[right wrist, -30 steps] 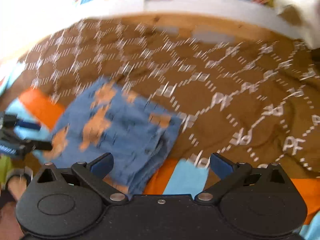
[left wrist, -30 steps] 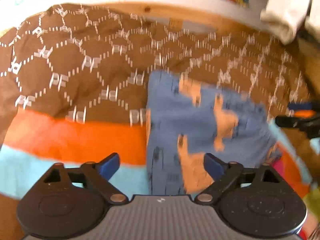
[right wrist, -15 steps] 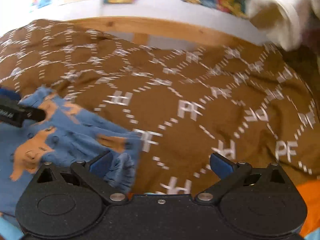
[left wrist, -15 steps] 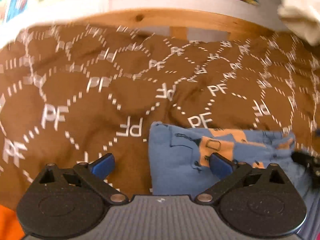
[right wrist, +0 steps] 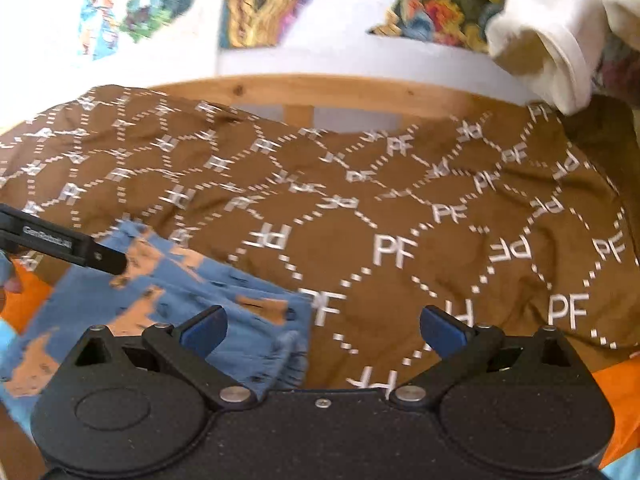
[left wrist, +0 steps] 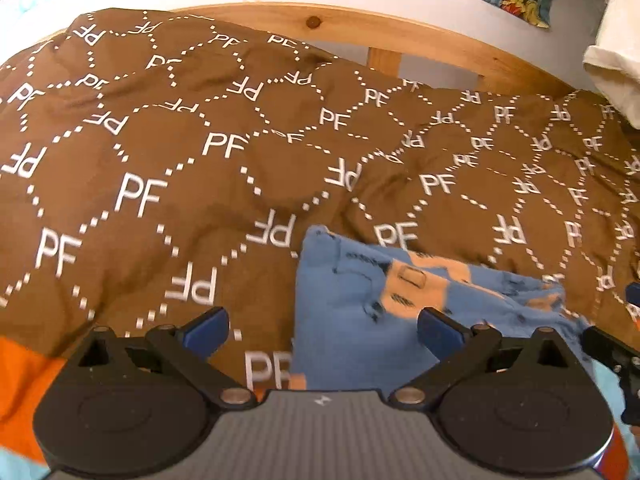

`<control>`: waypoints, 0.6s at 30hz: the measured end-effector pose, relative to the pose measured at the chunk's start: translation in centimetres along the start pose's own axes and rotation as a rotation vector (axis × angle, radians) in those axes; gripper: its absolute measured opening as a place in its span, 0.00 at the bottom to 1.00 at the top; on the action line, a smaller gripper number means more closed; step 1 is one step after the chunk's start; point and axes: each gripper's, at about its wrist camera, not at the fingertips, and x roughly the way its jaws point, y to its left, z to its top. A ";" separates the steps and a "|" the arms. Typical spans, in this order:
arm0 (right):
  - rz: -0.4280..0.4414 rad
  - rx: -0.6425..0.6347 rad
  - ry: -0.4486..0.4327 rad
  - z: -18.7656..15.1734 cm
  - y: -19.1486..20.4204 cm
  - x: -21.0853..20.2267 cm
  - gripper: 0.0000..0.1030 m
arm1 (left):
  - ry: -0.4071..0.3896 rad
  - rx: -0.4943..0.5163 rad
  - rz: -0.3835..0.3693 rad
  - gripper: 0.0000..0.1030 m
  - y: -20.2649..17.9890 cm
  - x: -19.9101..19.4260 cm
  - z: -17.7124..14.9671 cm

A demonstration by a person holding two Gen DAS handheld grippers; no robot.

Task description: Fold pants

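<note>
The blue pants with orange patches (left wrist: 360,312) lie folded in a small stack on the brown PF-patterned bedspread (left wrist: 160,160). In the left wrist view they sit under the right finger of my left gripper (left wrist: 322,326), which is open and empty above them. In the right wrist view the pants (right wrist: 192,292) lie at lower left, under the left finger of my right gripper (right wrist: 322,326), also open and empty. A black finger of the left gripper (right wrist: 64,246) shows at the left edge there.
A wooden bed rail (left wrist: 400,36) runs along the far side, with a white wall and colourful pictures (right wrist: 264,0) behind. A white garment (right wrist: 552,40) hangs at the upper right. An orange and light blue blanket (left wrist: 20,380) lies at the near edge.
Both grippers have pulled back and tilted up away from the folded pants. The pants now sit lower in both views, and more of the brown bedspread and wall shows.
</note>
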 end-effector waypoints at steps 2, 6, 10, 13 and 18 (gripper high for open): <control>0.040 -0.007 0.005 0.1 0.4 -0.7 0.99 | 0.001 0.009 -0.008 1.00 -0.3 -0.9 -0.6; 0.080 -0.033 0.015 0.0 1.2 -1.5 0.99 | 0.014 0.013 -0.033 1.00 -1.1 -2.2 -1.9; 0.087 -0.066 0.049 -0.1 2.0 -1.7 0.99 | 0.034 0.033 -0.052 1.00 -1.8 -3.0 -3.8; 0.091 -0.099 0.117 -0.5 2.5 -1.0 0.99 | 0.064 0.068 -0.048 1.00 -2.2 -3.1 -5.6; 0.099 -0.178 0.235 -2.3 3.5 0.0 0.99 | 0.042 0.034 -0.044 1.00 -1.2 -3.5 -8.5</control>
